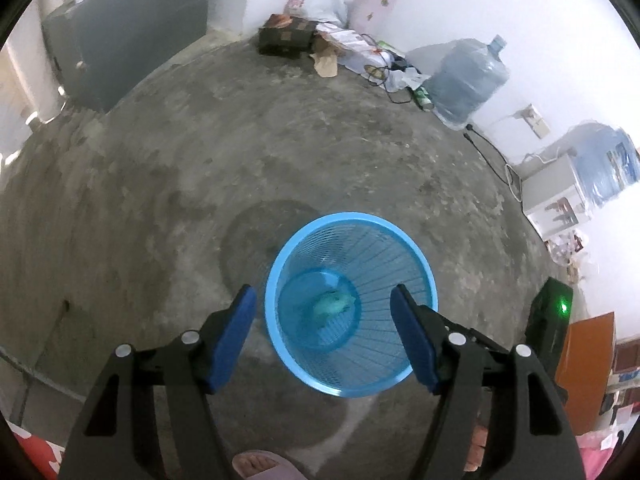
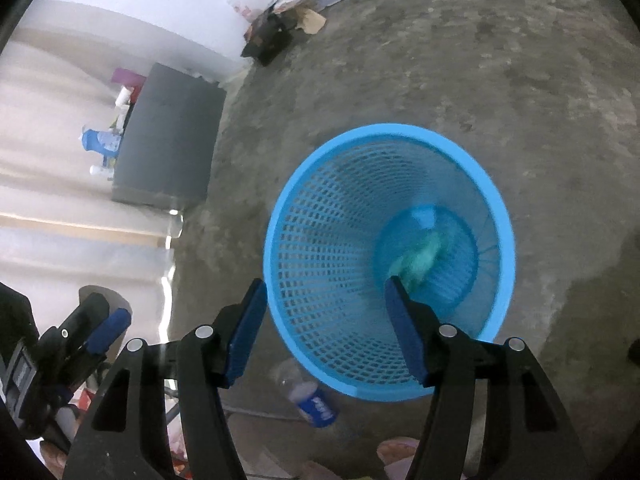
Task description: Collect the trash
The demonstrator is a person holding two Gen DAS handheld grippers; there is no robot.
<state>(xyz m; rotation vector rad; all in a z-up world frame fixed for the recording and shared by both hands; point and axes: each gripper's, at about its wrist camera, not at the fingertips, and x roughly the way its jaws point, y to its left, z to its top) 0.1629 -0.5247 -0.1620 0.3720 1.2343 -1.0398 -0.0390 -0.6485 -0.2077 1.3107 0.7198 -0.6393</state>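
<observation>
The basket [image 1: 350, 304] mouth is left unobstructed at lower centre; bare floor [image 1: 240, 152] is seen above, clutter [image 1: 340, 48] along the top.

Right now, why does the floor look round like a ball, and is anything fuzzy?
Left wrist view: the fisheye lens bends the concrete floor into a dome; the blue basket looks fairly sharp. Right wrist view: the basket rim and the crumpled paper inside smear with blur, and the white wall washes out.
</observation>
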